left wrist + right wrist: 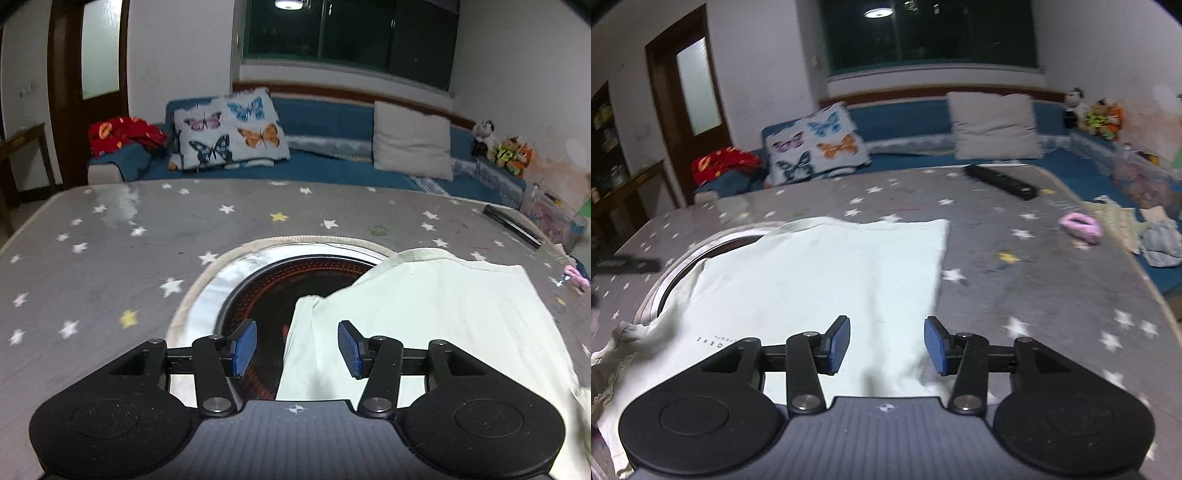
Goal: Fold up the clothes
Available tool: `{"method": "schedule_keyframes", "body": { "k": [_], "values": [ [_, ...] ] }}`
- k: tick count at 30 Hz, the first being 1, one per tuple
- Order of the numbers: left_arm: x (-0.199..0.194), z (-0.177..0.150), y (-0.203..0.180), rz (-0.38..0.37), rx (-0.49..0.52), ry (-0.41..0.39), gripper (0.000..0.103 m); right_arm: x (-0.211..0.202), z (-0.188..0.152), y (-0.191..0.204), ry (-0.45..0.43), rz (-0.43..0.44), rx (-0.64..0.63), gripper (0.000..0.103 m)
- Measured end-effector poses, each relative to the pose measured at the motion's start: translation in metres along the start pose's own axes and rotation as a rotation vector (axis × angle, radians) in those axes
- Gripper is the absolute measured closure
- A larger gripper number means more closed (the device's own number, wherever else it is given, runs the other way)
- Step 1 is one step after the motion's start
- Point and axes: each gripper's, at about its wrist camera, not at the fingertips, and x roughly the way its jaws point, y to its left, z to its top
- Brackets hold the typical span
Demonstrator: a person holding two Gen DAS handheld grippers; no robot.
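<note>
A pale white-green garment (436, 317) lies partly folded on the grey star-patterned table (110, 258), over the round dark hotplate (288, 280) set in the tabletop. My left gripper (297, 347) hovers above the garment's left edge, jaws apart, blue pads (245, 345) touching nothing. In the right wrist view the same garment (820, 280) spreads flat, small dark lettering near its lower left. My right gripper (886, 345) stands open over its near right edge, with cloth below the gap and no pad pressing on it.
A black strip-like object (1001, 181) lies at the table's far side. A pink item (1080, 227) sits at the right, more small clothes (1145, 236) past the table edge. Behind is a blue sofa (325, 118) with a butterfly cushion (229, 129), a plain pillow and plush toys.
</note>
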Motion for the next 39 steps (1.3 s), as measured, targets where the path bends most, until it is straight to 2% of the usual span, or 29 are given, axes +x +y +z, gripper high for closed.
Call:
{"method": "schedule_keyframes", "body": {
  "k": [7, 9, 10, 12, 14, 17, 21, 25, 29, 31, 34, 37, 39],
  "values": [
    [0.066, 0.013, 0.005, -0.032, -0.019, 0.093, 0.051, 0.037, 0.017, 0.025, 0.043, 0.06, -0.075, 0.051],
    [0.075, 0.012, 0.008, -0.056, -0.032, 0.108, 0.056, 0.047, 0.021, 0.032, 0.053, 0.073, -0.093, 0.05],
    [0.077, 0.011, 0.009, -0.075, -0.037, 0.112, 0.061, 0.051, 0.022, 0.035, 0.057, 0.079, -0.101, 0.05],
    [0.079, 0.01, 0.01, -0.121, -0.05, 0.116, 0.085, 0.056, 0.026, 0.04, 0.061, 0.09, -0.114, 0.05],
    [0.074, 0.009, 0.008, -0.153, -0.045, 0.098, 0.093, 0.063, 0.033, 0.045, 0.064, 0.109, -0.125, 0.05],
    [0.055, 0.006, -0.003, -0.198, -0.011, 0.048, 0.095, 0.07, 0.043, 0.051, 0.066, 0.137, -0.131, 0.05],
    [0.025, -0.004, -0.029, -0.305, 0.097, -0.007, 0.095, 0.082, 0.062, 0.064, 0.046, 0.179, -0.147, 0.051],
    [0.018, -0.022, -0.056, -0.401, 0.201, 0.038, 0.095, 0.097, 0.076, 0.076, 0.041, 0.212, -0.143, 0.051],
    [0.015, -0.032, -0.064, -0.451, 0.24, 0.083, 0.092, 0.112, 0.08, 0.085, 0.071, 0.252, -0.135, 0.051],
    [0.008, -0.029, -0.057, -0.461, 0.217, 0.062, 0.091, 0.117, 0.077, 0.089, 0.082, 0.251, -0.148, 0.051],
    [0.001, -0.017, -0.041, -0.416, 0.162, 0.014, 0.088, 0.12, 0.071, 0.086, 0.1, 0.24, -0.151, 0.051],
    [0.009, -0.008, -0.026, -0.314, 0.083, 0.006, 0.084, 0.12, 0.066, 0.079, 0.111, 0.224, -0.142, 0.051],
    [0.021, -0.004, -0.019, -0.261, 0.036, 0.037, 0.084, 0.118, 0.064, 0.074, 0.112, 0.217, -0.133, 0.051]
  ]
}}
